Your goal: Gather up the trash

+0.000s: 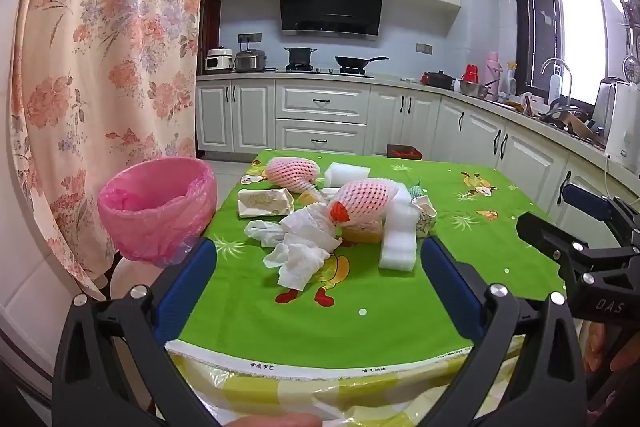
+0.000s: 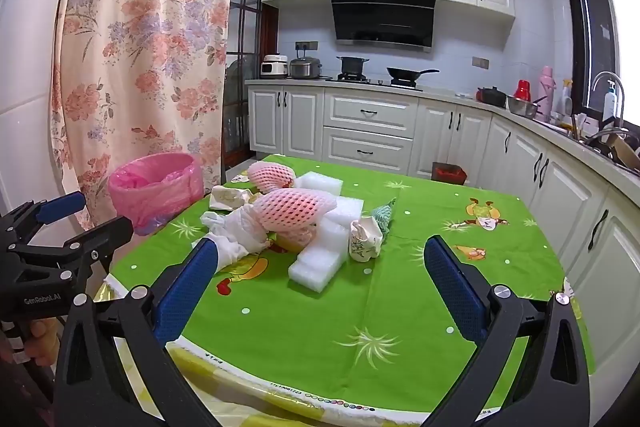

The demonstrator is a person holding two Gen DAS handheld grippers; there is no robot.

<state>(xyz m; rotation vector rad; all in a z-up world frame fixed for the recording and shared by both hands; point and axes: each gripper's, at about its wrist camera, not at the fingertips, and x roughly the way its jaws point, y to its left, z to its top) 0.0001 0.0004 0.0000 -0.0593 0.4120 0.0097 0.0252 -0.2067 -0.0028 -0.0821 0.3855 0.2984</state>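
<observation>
- The left gripper (image 1: 318, 259) hovers above the near edge of the table (image 1: 400, 315), its blue-padded fingers spread wide with nothing between them.
- The right gripper (image 2: 320, 261) hangs over the same near edge, just beside the left one, and it too is spread wide and holds nothing.
- Straight ahead of the left gripper, close beyond its fingertips, lies crumpled white tissue (image 1: 304, 247) on the green tablecloth (image 1: 260, 311).
- Beyond the tissue, a pink foam fruit net (image 1: 366, 201) rests on top of the pile, touching a long white foam strip (image 1: 400, 239) that lies ahead of the left gripper's right finger.
- A second pink net (image 1: 292, 169) lies farther ahead, near a white foam block (image 1: 346, 174) and a cream paper packet (image 1: 264, 202).
- A crumpled patterned wrapper (image 2: 365, 237) sits ahead of the right gripper, just beside the foam strip (a teal mesh scrap (image 2: 383, 213) touches its far side).
- The pink-lined trash bin (image 1: 156, 207) stands off the table's left edge, forward and to the left of the left gripper; how much it holds cannot be told.
- A floral curtain (image 1: 108, 47) hangs behind the bin.
</observation>
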